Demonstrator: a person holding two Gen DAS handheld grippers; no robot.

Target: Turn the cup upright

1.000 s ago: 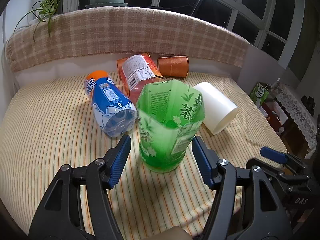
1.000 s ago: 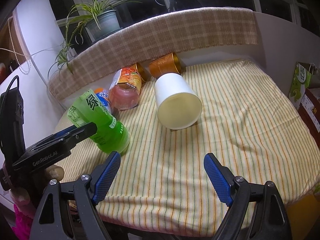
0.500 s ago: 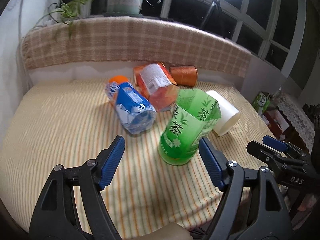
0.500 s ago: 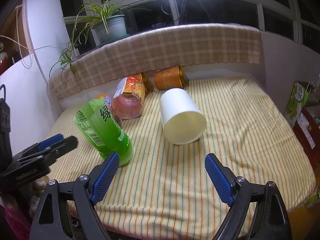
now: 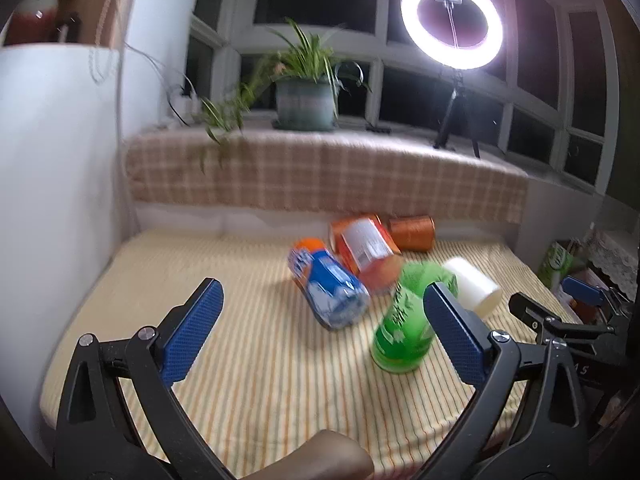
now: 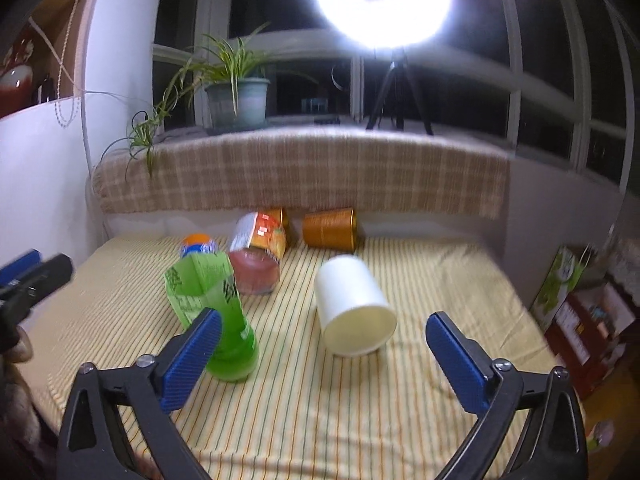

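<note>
A green cut-bottle cup [image 5: 402, 328] stands on its base with the open end up, leaning a little, also in the right wrist view [image 6: 212, 312]. My left gripper [image 5: 320, 320] is open and empty, drawn back from it, the cup just behind the right fingertip [image 5: 448, 320]. My right gripper [image 6: 322, 340] is open and empty, nearer than a white cup [image 6: 352, 312] that lies on its side, mouth toward me. A blue cup [image 5: 328, 292], an orange-labelled cup [image 5: 364, 248] and a brown cup [image 5: 412, 233] also lie on their sides.
A striped cloth covers the table [image 5: 240, 360]. A plaid-covered ledge [image 5: 320, 176] runs along the back with a potted plant [image 5: 306, 104] and a ring light [image 5: 452, 24] on it. A white wall [image 5: 60, 160] stands at the left; boxes [image 6: 560, 284] sit off the right edge.
Both grippers have pulled back from the table and tilted upward. The left gripper, which stood around the green cup, is now clear of it; the cup stays standing.
</note>
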